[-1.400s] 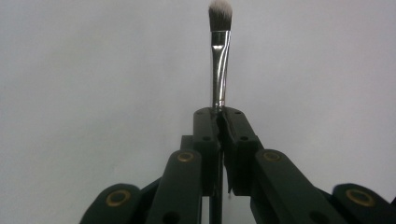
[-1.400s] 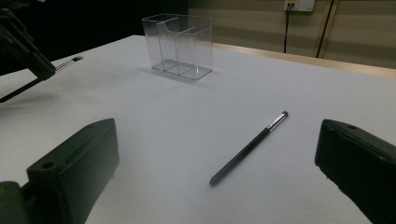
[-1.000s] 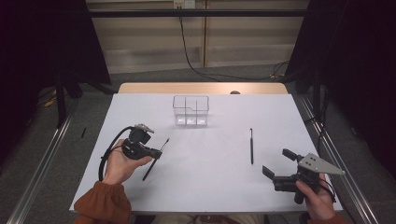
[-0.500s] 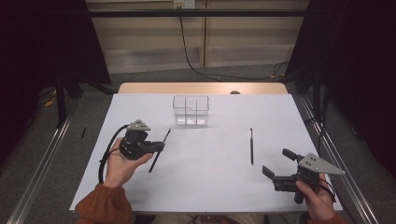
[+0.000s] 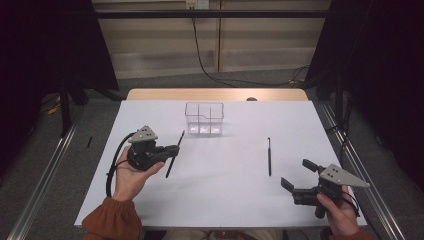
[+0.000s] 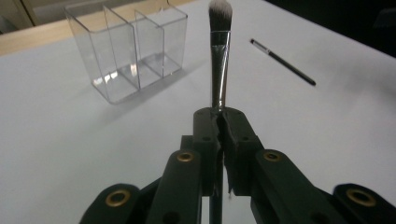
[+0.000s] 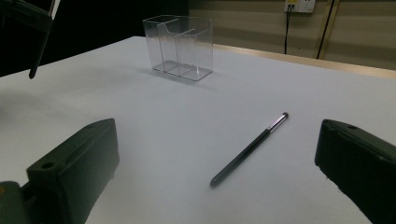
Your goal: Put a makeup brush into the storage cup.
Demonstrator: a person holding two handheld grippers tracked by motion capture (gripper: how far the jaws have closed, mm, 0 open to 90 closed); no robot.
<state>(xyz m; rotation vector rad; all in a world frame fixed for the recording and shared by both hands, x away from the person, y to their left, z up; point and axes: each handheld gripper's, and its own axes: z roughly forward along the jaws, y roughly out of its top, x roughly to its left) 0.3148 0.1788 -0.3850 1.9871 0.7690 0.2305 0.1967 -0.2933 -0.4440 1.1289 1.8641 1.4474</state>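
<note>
A clear plastic three-compartment organiser point(image 5: 204, 118) stands on the white table point(image 5: 225, 200), toward its far edge near the middle; a slim dark pen-like stick point(image 5: 269, 156) lies flat to its right and nearer the person, well apart from it. The left gripper point(image 5: 172, 149) sits over the table's left part, before the organiser, with a long-handled makeup brush point(image 5: 174, 154) between its jaws; the right gripper point(image 5: 296, 174) is at the near right corner, just before the stick.

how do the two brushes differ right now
The big brush is clamped in the left gripper and held off the table; the thin brush lies flat on the table, untouched. The big brush has a wide pale bristle head; the thin brush has a tiny tip. Both have dark handles.
</note>
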